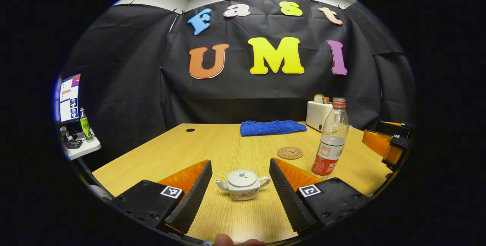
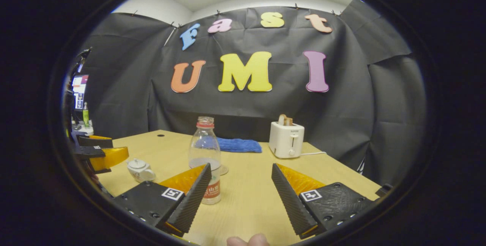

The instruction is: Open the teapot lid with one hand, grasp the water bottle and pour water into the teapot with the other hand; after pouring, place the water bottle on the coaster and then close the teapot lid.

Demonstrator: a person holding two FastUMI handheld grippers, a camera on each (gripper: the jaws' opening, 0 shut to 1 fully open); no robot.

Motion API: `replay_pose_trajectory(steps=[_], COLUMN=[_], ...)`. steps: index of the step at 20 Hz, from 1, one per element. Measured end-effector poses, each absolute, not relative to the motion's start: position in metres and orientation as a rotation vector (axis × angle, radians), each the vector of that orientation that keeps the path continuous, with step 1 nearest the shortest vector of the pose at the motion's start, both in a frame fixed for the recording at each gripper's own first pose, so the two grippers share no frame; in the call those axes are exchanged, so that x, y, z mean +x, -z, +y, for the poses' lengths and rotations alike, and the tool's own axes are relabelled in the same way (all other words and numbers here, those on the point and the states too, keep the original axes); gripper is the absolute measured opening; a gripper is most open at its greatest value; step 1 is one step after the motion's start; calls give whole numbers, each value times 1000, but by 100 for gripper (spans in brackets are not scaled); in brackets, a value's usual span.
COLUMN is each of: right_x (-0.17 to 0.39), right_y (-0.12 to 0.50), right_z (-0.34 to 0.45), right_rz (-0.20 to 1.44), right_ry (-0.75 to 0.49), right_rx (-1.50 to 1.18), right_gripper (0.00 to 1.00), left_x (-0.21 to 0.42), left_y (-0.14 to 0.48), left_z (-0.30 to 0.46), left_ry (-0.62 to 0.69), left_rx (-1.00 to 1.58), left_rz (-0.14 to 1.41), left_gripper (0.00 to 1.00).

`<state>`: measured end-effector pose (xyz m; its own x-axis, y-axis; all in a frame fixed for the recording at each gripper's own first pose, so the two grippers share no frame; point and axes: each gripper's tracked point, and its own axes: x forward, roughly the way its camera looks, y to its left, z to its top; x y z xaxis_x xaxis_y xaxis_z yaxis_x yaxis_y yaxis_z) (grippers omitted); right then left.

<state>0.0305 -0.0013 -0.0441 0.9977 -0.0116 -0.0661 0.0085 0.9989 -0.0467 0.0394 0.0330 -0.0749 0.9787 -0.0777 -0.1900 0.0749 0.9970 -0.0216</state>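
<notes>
A small white teapot (image 1: 243, 185) with its lid (image 1: 242, 178) on sits on the wooden table (image 1: 228, 147), straight ahead between the fingers of my open left gripper (image 1: 240, 170). A clear water bottle (image 1: 331, 137) with a red label and no cap stands to its right, partly full. Just left of the bottle lies a round cork coaster (image 1: 290, 152). In the right gripper view, the bottle (image 2: 205, 155) stands beside the left finger of my open right gripper (image 2: 241, 175), and the teapot (image 2: 139, 170) sits farther left, near the left gripper (image 2: 99, 154).
A folded blue towel (image 1: 272, 127) lies at the back of the table, with a white toaster (image 2: 286, 139) holding bread to its right. A side desk with a monitor (image 1: 69, 98) and a green bottle (image 1: 85, 125) stands off the table's left.
</notes>
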Motion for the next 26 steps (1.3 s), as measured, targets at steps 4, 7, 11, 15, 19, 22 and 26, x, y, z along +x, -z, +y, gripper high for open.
replay_pose_trajectory(steps=[4, 7, 11, 15, 19, 22, 26], right_x=[34, 38, 42, 44, 44, 42, 42], right_y=[51, 54, 58, 62, 66, 64, 71], right_z=[-13, -20, -23, -25, -27, -23, 0], right_rz=[81, 91, 100, 111, 119, 110, 129], right_ry=[36, 50, 57, 61, 55, 29, -59], right_rx=[-47, -46, -51, -57, -53, -49, -54], right_gripper=[96, 99, 96, 96, 96, 96, 96], left_x=[53, 61, 72, 76, 79, 81, 82], left_y=[91, 100, 111, 115, 116, 115, 114], left_z=[27, 26, 29, 25, 23, 26, 25], left_ry=[101, 105, 97, 111, 108, 97, 104], left_rx=[-7, 7, 10, 33, 53, 62, 69], left_rz=[252, 280, 313, 332, 338, 338, 340], left_gripper=[82, 74, 65, 50, 36, 24, 7])
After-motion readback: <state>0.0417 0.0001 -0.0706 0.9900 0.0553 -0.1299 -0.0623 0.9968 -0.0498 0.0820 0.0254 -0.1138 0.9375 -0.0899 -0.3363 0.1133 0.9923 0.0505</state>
